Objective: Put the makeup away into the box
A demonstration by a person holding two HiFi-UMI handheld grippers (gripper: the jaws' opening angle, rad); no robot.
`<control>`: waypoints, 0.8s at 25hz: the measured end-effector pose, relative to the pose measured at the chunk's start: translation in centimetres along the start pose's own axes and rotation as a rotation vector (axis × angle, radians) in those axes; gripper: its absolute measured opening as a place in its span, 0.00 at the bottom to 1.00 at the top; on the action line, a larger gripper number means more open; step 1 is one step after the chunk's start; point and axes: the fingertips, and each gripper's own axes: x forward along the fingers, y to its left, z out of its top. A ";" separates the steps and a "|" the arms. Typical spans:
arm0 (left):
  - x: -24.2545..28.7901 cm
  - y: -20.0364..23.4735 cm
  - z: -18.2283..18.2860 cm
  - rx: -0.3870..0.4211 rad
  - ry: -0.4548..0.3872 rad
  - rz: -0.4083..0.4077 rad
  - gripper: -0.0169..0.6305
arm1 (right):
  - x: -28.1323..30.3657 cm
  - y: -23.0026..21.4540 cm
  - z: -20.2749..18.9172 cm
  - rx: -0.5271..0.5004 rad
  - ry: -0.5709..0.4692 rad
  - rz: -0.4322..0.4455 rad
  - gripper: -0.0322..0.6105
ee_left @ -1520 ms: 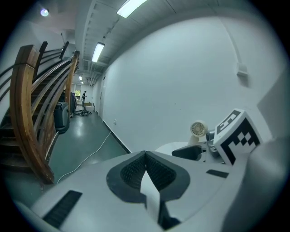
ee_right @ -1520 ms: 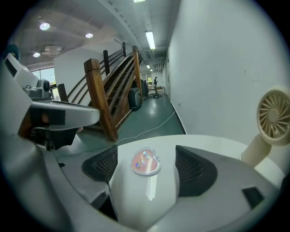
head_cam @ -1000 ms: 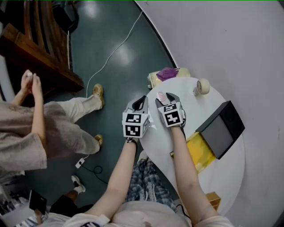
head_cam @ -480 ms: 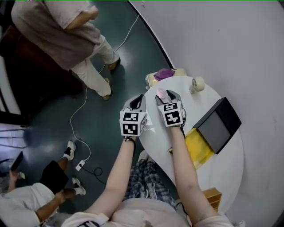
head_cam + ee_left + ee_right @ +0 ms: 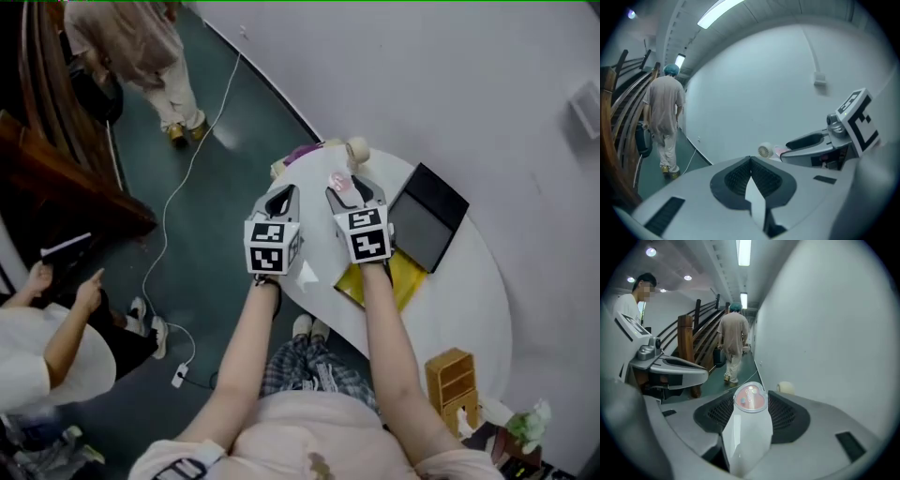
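Right claw (image 5: pixel 354 194): you pinch the white, pink-capped makeup bottle (image 5: pixel 749 427), likely bound for the open black box (image 5: pixel 427 225) | Left claw (image 5: pixel 751 161): pressed together, empty, held aside as a spare.

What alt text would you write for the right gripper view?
The right hand-held gripper clamps a white makeup bottle with a round pink cap. Behind it, a person in beige stands with their back turned, beside a wooden staircase.

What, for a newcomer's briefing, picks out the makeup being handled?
Over the white oval table, find the right gripper beside the black box. Between its fingers sits a small round compact, pink under a clear lid, unlike the cream tape roll beyond.
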 end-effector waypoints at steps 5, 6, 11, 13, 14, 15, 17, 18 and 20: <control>0.0 -6.7 -0.2 0.044 0.015 -0.112 0.07 | -6.7 -4.2 -2.5 0.061 -0.007 -0.115 0.43; 0.1 -8.2 -0.5 0.054 0.023 -0.140 0.07 | -7.9 -5.0 -3.3 0.079 -0.006 -0.140 0.43; 0.4 -13.8 -3.3 0.089 0.078 -0.236 0.07 | -12.2 -7.1 -8.5 0.150 0.025 -0.220 0.43; 0.6 -15.4 -4.8 0.103 0.104 -0.262 0.07 | -13.3 -7.2 -11.1 0.181 0.057 -0.234 0.43; 0.6 -16.0 -5.6 0.110 0.118 -0.273 0.07 | -13.7 -7.0 -12.4 0.196 0.074 -0.238 0.43; 0.7 -16.6 -6.4 0.117 0.132 -0.282 0.07 | -14.0 -6.9 -13.6 0.211 0.089 -0.240 0.43; 0.8 -17.4 -7.8 0.129 0.157 -0.297 0.07 | -14.1 -6.2 -16.1 0.238 0.121 -0.238 0.43; 0.8 -17.7 -8.4 0.132 0.167 -0.303 0.07 | -14.0 -5.8 -17.3 0.250 0.139 -0.233 0.43; 0.7 -18.1 -9.5 0.135 0.187 -0.314 0.07 | -13.8 -4.8 -19.4 0.272 0.183 -0.216 0.43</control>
